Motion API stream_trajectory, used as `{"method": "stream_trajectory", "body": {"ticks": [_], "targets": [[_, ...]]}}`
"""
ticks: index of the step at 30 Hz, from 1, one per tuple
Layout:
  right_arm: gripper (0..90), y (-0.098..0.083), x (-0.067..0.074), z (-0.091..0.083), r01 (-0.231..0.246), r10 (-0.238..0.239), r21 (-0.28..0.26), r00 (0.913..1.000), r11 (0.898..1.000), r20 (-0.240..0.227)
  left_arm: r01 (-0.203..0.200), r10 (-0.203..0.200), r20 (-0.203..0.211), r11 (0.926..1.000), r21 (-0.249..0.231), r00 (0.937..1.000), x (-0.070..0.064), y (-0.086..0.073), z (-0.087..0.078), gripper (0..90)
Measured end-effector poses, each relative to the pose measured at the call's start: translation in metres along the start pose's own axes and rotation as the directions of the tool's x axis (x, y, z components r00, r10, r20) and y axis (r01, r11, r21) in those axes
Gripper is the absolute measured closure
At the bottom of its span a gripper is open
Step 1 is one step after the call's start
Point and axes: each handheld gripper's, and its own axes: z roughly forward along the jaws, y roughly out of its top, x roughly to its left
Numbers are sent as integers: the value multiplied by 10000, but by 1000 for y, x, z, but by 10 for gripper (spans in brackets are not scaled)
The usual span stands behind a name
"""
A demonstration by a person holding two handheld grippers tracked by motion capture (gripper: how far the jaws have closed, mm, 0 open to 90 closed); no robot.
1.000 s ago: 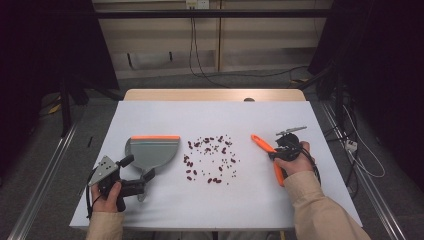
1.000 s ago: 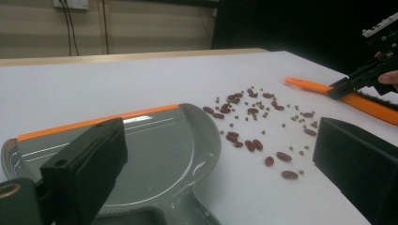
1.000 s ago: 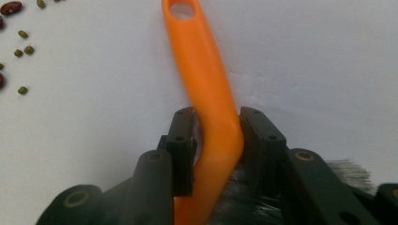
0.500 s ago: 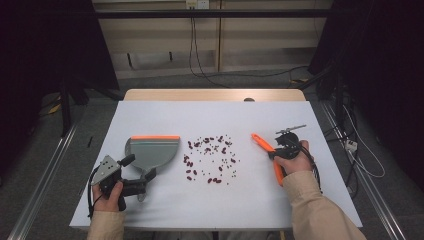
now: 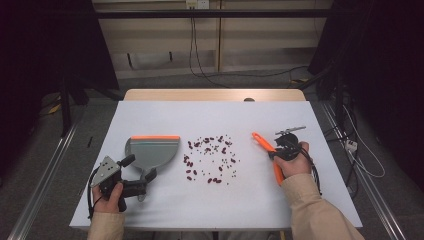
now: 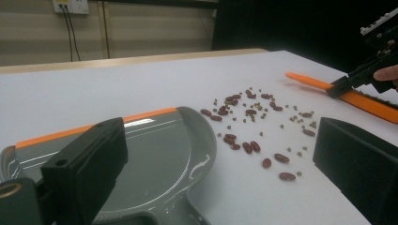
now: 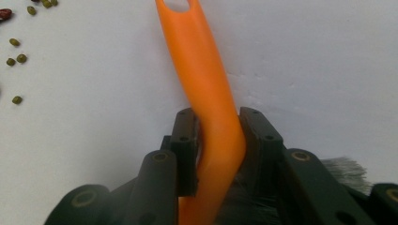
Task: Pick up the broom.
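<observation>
Right gripper view: right gripper (image 7: 218,140) jaws, just closing, now clamp the orange brush (image 7: 206,93) right of the beans (image 5: 210,157); left gripper (image 5: 136,172) gapes at the dustpan (image 5: 150,152) left of them, so sweeping can begin.

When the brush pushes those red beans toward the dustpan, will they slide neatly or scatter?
Likely scatter some: the red beans are small, rounded and loose on a smooth white table, so they may roll. The tiny green beans look rounder, probably rolling further. The dustpan looks light and might shift.
</observation>
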Motion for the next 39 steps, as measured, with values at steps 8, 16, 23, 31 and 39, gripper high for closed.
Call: {"method": "stream_trajectory", "body": {"ticks": [8, 16, 23, 31, 39], "targets": [[696, -1, -10, -19, -581, 487, -1306, 9960, 9897, -743, -109, 109, -5, 9999, 53, 9999, 0, 2, 1, 32], [705, -2, -16, -45, -1277, 766, -2983, 9812, 9459, -1774, -275, 276, 105, 9996, -50, 9996, -4, 14, 1, 32], [709, -3, -18, -58, -1870, 944, -3829, 9642, 9047, -2479, -464, 465, 385, 9989, -40, 9982, -12, 25, 6, 32], [712, 2, -11, -70, -2020, 730, -4443, 9541, 8728, -2904, -790, 785, 779, 9969, 40, 9939, -27, 37, 19, 32], [711, 9, -6, -74, -2461, 827, -4728, 9369, 8461, -3397, -767, 734, 1218, 9968, 231, 9898, -40, 43, 38, 32]]}}
